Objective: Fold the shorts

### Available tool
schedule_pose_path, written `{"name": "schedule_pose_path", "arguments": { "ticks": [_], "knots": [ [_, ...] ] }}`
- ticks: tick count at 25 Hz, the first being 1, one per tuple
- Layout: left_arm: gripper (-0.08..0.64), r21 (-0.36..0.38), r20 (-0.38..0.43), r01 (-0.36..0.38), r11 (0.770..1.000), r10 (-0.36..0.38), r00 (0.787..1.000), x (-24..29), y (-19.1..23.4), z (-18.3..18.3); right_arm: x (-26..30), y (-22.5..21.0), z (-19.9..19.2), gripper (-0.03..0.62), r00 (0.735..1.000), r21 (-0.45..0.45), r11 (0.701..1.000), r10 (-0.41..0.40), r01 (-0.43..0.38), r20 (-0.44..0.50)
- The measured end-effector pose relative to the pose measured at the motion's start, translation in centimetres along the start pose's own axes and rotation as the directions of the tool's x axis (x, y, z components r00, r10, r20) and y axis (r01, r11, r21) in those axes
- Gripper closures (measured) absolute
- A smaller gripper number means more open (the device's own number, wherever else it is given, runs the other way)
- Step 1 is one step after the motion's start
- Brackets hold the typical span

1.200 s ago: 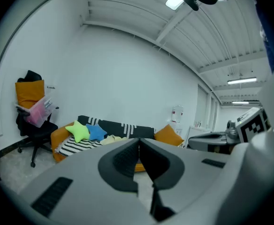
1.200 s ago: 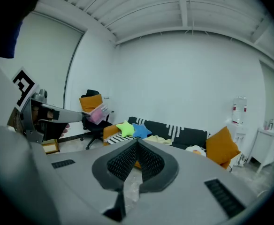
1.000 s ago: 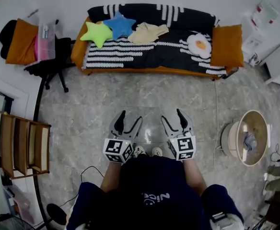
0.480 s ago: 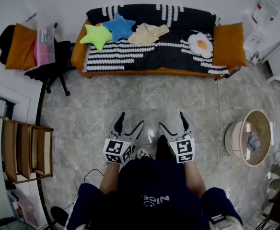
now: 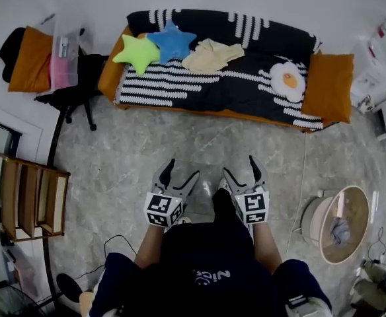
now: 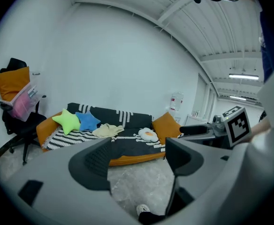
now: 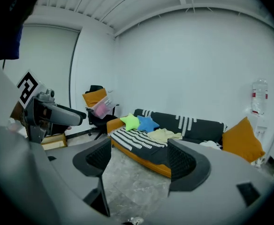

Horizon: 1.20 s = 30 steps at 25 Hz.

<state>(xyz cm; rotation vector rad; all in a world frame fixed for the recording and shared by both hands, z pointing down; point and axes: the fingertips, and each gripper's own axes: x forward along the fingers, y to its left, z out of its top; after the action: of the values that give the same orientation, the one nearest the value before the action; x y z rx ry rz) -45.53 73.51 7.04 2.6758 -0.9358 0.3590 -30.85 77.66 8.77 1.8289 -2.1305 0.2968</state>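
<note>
Head view: left gripper (image 5: 182, 170) and right gripper (image 5: 239, 167) are held side by side at waist height over bare floor (image 5: 199, 144), well apart from the sofa (image 5: 199, 111). Both pairs of jaws are spread with nothing between them. Both have just been opening, and the right has since eased in slightly. A crumpled pale yellow cloth (image 5: 211, 55), probably the shorts though too small here to be sure, lies on the sofa seat just beside the blue star cushion (image 5: 172, 40).

The step in hand is judged to be the approach. It is best done by closing on the sofa squarely, keeping the jaws wide, and seeking the waistband corners before pinching, one gripper to each.

Only the head view shows the round basket (image 5: 332, 224) to the right and the gap of floor left to cross. The left gripper view and right gripper view show the cloth (image 6: 108, 130) (image 7: 165, 135) side-on, heaped rather than flat, which the overhead angle hides.
</note>
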Motion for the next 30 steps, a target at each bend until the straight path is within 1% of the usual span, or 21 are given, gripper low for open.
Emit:
{"name": "schedule_pose_path", "arguments": {
  "ticks": [6,10,15,19,25,30],
  "knots": [
    [0.204,-0.019,0.044,-0.046,0.999,0.047,0.998,7.4,-0.7,4.1,4.8,-6.9,2.9,0.234,0.997,-0.06,0.995,0.074,-0.073,0.008],
    [0.204,-0.027,0.055,-0.077,0.997,0.078,0.995,11.1,-1.8,5.3,6.3,-10.4,3.4,0.239,0.993,-0.102,0.988,0.118,-0.118,-0.006],
    [0.204,-0.038,0.056,-0.095,0.995,0.097,0.994,14.0,-2.6,6.0,7.5,-13.2,3.5,0.245,0.989,-0.124,0.981,0.147,-0.148,-0.019],
    [0.204,-0.035,0.04,-0.086,0.996,0.087,0.995,15.7,-3.5,6.1,7.6,-14.6,3.1,0.25,0.988,-0.114,0.982,0.15,-0.152,-0.03],
    [0.204,-0.025,0.003,-0.058,0.998,0.058,0.998,17.8,-4.0,5.7,7.9,-15.8,1.6,0.259,0.988,-0.073,0.987,0.139,-0.143,-0.062],
    [0.204,-0.025,-0.025,-0.023,0.999,0.022,0.999,20.1,-3.1,5.2,9.3,-17.0,1.2,0.262,0.992,-0.046,0.993,0.106,-0.11,-0.07]
  ]
}}
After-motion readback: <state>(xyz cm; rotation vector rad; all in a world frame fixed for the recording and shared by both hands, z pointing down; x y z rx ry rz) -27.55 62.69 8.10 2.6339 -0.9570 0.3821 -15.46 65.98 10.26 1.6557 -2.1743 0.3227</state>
